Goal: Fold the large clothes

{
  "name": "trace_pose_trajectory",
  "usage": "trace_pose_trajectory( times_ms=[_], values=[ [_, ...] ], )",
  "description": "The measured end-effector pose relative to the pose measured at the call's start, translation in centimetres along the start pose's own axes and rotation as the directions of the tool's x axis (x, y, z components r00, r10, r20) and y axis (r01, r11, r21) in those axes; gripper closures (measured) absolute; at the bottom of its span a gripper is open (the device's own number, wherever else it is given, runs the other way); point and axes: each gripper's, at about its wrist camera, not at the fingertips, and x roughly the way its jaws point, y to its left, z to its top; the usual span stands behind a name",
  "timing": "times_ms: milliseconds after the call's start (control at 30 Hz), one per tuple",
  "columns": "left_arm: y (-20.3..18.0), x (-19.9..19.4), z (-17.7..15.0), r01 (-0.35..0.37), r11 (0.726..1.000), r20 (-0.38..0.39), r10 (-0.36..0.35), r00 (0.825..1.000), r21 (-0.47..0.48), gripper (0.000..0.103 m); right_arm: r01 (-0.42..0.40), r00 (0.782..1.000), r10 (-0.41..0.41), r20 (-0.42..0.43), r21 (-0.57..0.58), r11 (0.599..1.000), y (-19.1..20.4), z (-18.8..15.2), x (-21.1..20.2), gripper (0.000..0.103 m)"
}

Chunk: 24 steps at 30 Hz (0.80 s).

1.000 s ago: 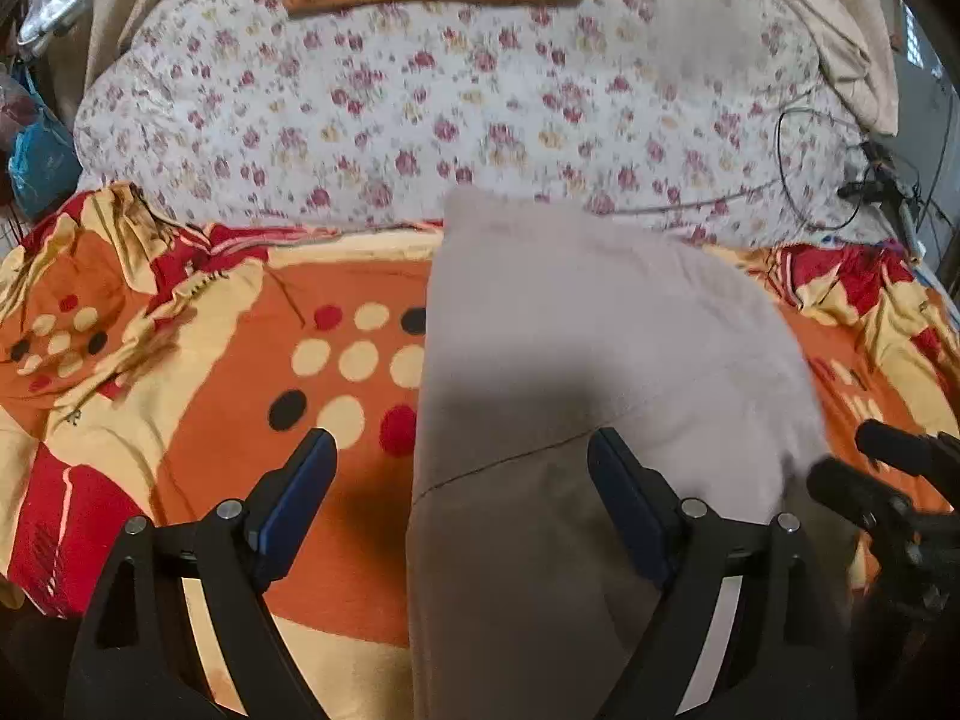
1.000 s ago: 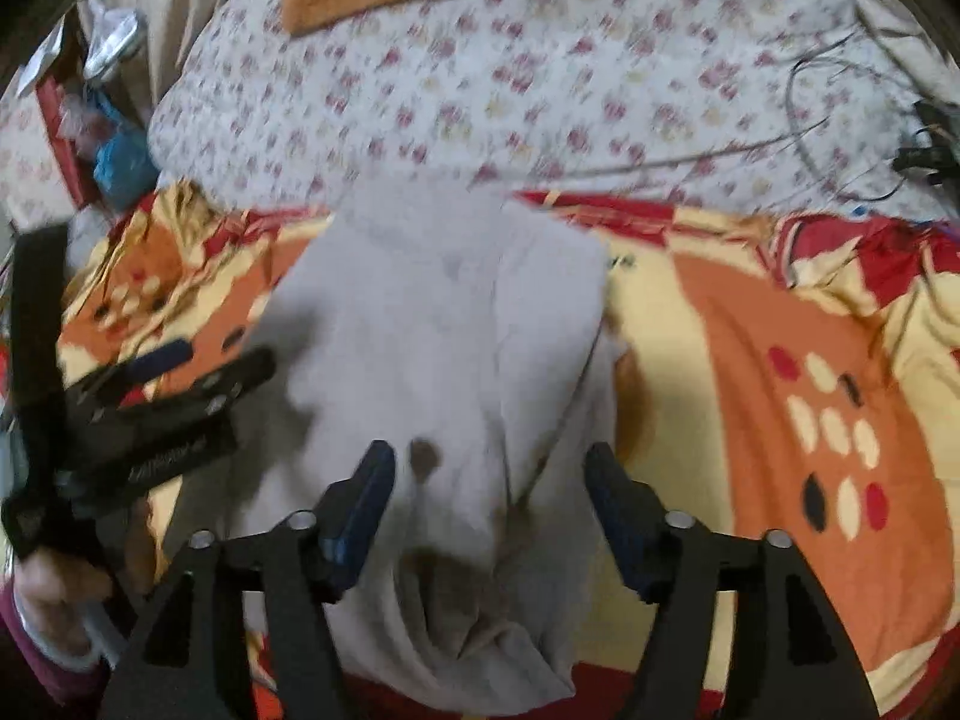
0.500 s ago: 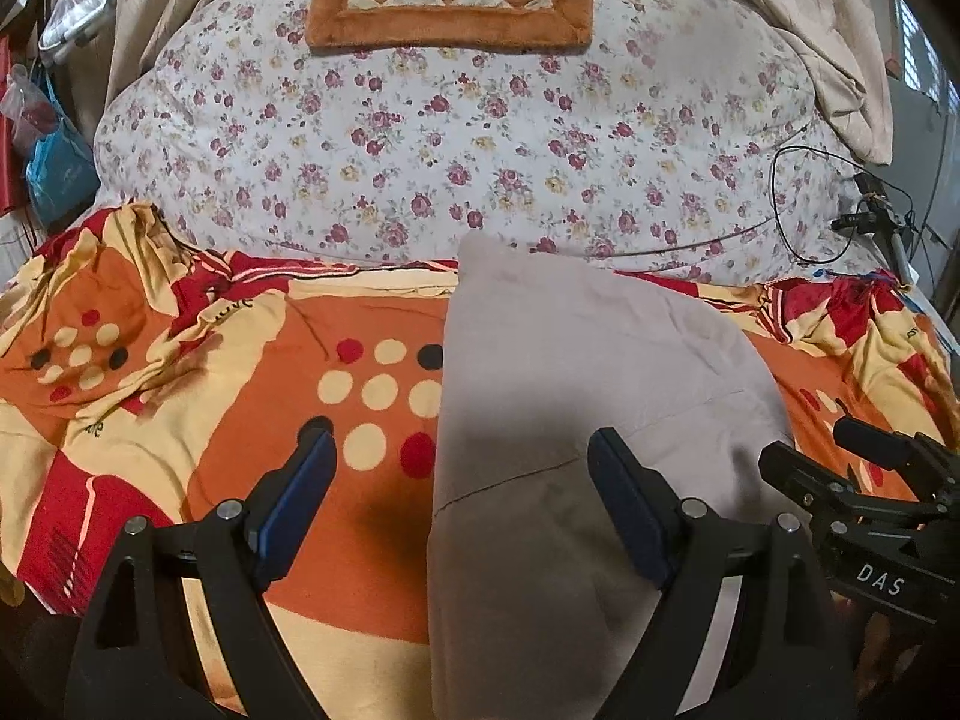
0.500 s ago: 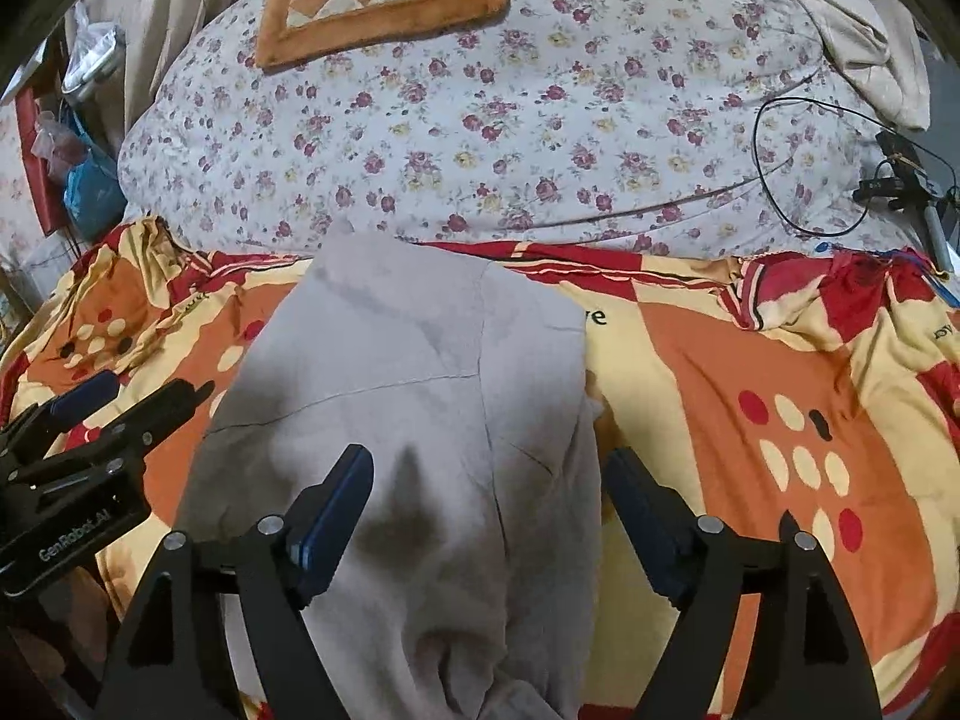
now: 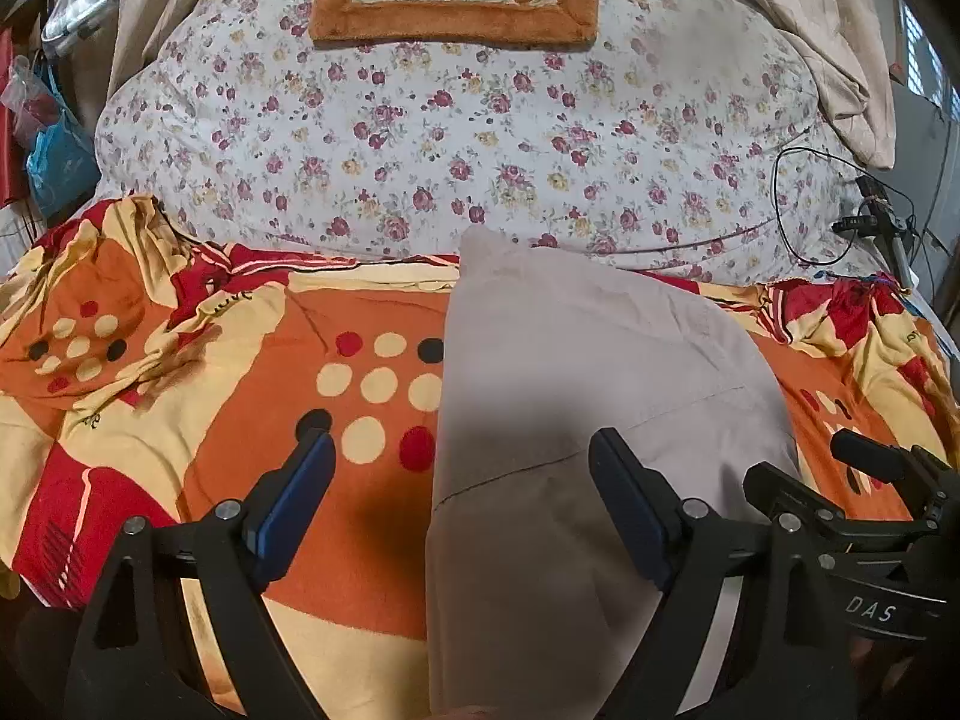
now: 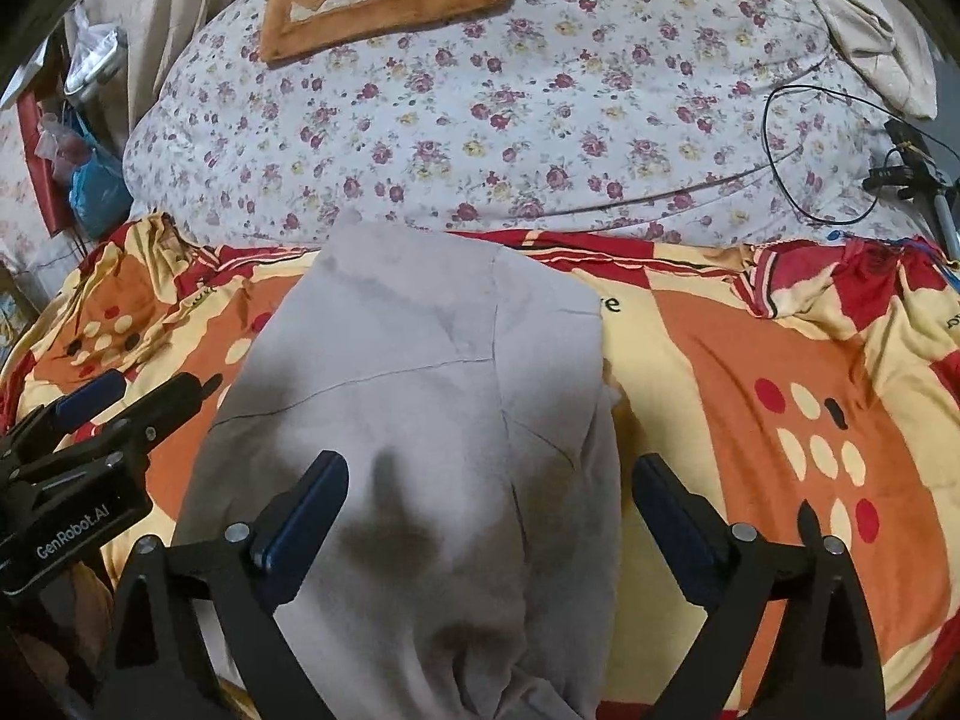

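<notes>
Left wrist view: left claw (image 5: 459,492) wide, nothing gripped; its right pad over the garment (image 5: 576,420), its left pad over the blanket (image 5: 210,408). Grey garment lies folded lengthwise on the orange-red blanket, far end reaching the floral quilt (image 5: 450,138). Right claw's side (image 5: 864,480) shows at the frame's right edge.

Right wrist view: right claw (image 6: 489,507) jaws opening, cloth below them, pads clear of it. Garment (image 6: 420,372) runs centre-frame; left claw (image 6: 120,396) at left edge. Black cable (image 6: 798,144) on quilt, far right.
</notes>
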Motion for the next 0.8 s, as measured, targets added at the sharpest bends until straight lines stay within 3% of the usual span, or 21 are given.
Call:
trace_pose_trajectory(
  times_ms=[800],
  values=[
    [0.04,0.52,-0.35,-0.001,1.0,-0.029,0.0,1.0,-0.007,0.015,0.002,1.0,-0.002,-0.005,0.02,1.0,-0.39,-0.23,0.22,0.005]
  ],
)
